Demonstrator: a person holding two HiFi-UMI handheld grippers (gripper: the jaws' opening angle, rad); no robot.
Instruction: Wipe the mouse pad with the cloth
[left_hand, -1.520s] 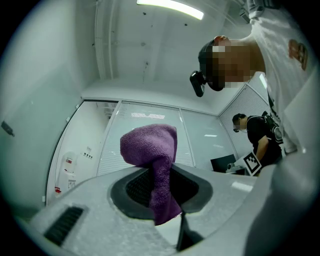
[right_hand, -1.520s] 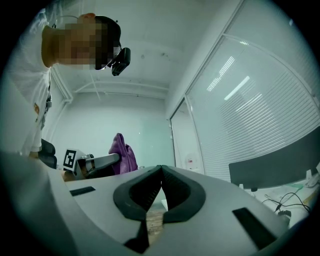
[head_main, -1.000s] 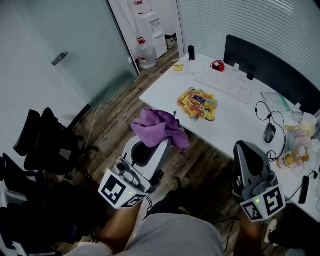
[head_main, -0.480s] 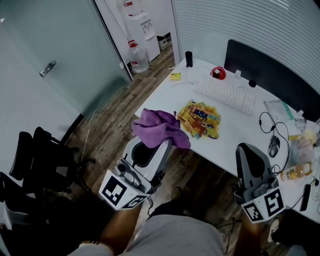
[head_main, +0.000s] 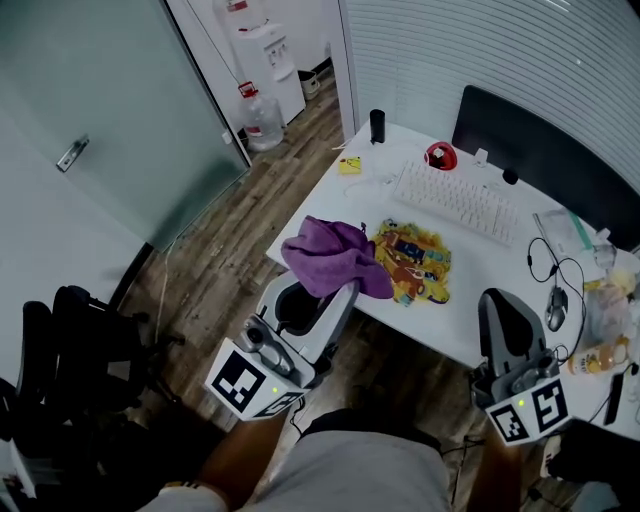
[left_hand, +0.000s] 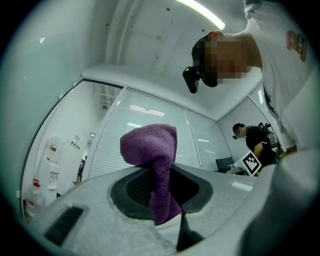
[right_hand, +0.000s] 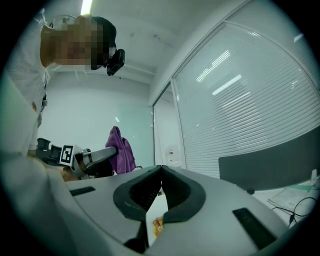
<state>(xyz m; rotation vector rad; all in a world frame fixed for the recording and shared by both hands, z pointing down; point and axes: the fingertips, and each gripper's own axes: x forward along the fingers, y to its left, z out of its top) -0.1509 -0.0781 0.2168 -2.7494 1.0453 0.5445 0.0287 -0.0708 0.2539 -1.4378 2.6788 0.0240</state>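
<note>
Purple cloth (left_hand: 152, 165) sits pinched between the jaws of the left gripper (left_hand: 161, 200), top flopped over; the left gripper view shows this plainly. Only the head view gives the colourful mouse pad (head_main: 412, 262): flat on the white desk (head_main: 335, 205) near its front edge, just beyond the cloth, keyboard (head_main: 455, 198) behind it. Right gripper (right_hand: 159, 182): jaws pressed together, empty. Both grippers are held low before the desk, pointing toward it, the left tilted upward.
</note>
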